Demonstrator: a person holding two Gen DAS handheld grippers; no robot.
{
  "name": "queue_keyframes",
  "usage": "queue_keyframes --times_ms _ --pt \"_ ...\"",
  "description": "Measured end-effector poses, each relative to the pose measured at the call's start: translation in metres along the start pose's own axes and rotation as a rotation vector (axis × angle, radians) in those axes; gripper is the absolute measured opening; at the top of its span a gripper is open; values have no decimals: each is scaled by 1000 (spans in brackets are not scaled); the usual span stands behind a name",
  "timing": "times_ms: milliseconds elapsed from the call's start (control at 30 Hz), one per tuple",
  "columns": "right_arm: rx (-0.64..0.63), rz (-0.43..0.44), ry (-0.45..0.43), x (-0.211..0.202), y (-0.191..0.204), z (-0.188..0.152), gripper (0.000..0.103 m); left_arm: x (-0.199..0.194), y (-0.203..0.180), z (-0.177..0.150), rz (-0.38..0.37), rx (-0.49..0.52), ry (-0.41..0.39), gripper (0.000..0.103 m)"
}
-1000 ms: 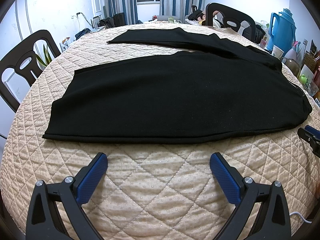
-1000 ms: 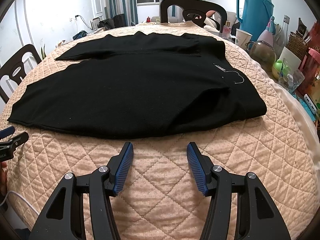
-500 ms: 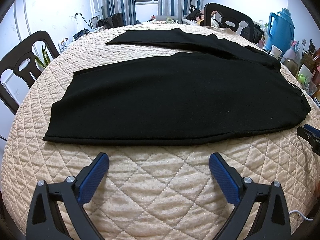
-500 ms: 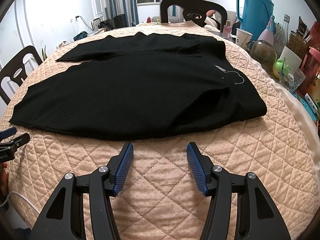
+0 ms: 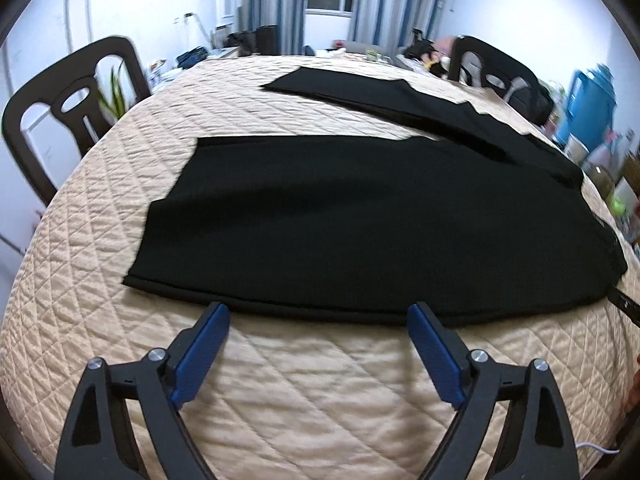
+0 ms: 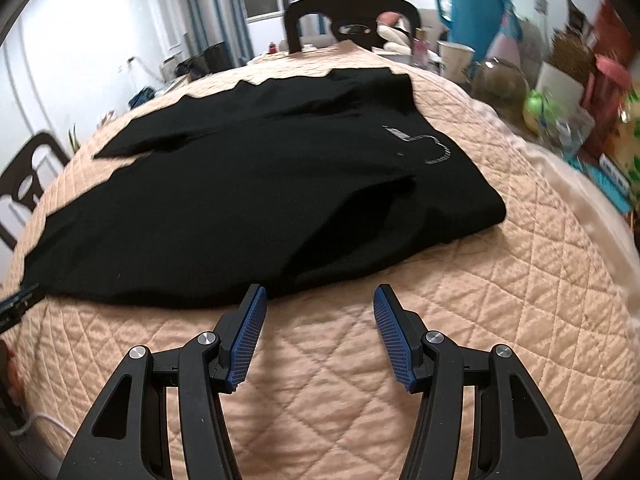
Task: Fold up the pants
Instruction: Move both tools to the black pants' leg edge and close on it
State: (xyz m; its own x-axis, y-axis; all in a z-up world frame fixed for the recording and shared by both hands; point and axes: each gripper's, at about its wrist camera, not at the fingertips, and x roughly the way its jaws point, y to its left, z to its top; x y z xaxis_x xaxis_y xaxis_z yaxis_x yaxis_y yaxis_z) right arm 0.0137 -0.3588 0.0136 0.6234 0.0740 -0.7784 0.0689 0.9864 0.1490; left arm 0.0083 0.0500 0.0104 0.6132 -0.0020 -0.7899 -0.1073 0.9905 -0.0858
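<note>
Black pants point(image 5: 360, 224) lie spread flat on the quilted beige table point(image 5: 320, 392), legs splayed toward the left, waist at the right. In the right wrist view the pants point(image 6: 240, 200) show a small white logo near the waist. My left gripper point(image 5: 318, 310) is open and empty, its fingertips right at the near edge of the closer leg. My right gripper point(image 6: 320, 294) is open and empty, its left fingertip at the pants' near edge by the seat. The right gripper's tip point(image 5: 626, 304) shows in the left wrist view; the left gripper's tip point(image 6: 20, 300) shows in the right wrist view.
Dark chairs stand at the left point(image 5: 76, 100) and at the far side point(image 6: 352, 20). A blue thermos jug point(image 6: 472, 12), a cup point(image 6: 454, 56), a glass pot and other clutter crowd the table's right edge. A white cable point(image 6: 44, 420) hangs at the near left.
Both grippers have moved forward to the pants' near edge. The left view has swung rightward; the right view has tilted. The pants have not moved.
</note>
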Motion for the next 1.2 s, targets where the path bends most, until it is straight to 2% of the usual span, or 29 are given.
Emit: queue_keyframes --times_ms 233,367,500,667,767,800,867,1000,1200 --pt "185 -15 -38 0 -45 16 56 4 24 5 1 -102 -9 88" --pt "341 52 -57 5 -74 23 56 10 25 11 18 -109 -19 86" --pt "360 32 -76 9 -78 32 56 15 25 18 81 -100 -33 68" --pt "374 12 -94 14 -79 35 55 20 28 25 119 -102 -47 47" --pt "387 -14 -101 14 -81 35 41 21 33 26 122 -121 -54 24" --pt "392 -3 -105 15 -82 35 39 20 36 26 118 -129 -56 23" --pt "385 3 -110 15 -82 35 34 19 40 26 104 -137 -59 9" --pt "388 35 -143 7 -80 35 19 15 45 24 64 -162 -61 5" --pt "408 76 -196 -25 -81 31 12 -5 51 17 -1 -195 -67 4"
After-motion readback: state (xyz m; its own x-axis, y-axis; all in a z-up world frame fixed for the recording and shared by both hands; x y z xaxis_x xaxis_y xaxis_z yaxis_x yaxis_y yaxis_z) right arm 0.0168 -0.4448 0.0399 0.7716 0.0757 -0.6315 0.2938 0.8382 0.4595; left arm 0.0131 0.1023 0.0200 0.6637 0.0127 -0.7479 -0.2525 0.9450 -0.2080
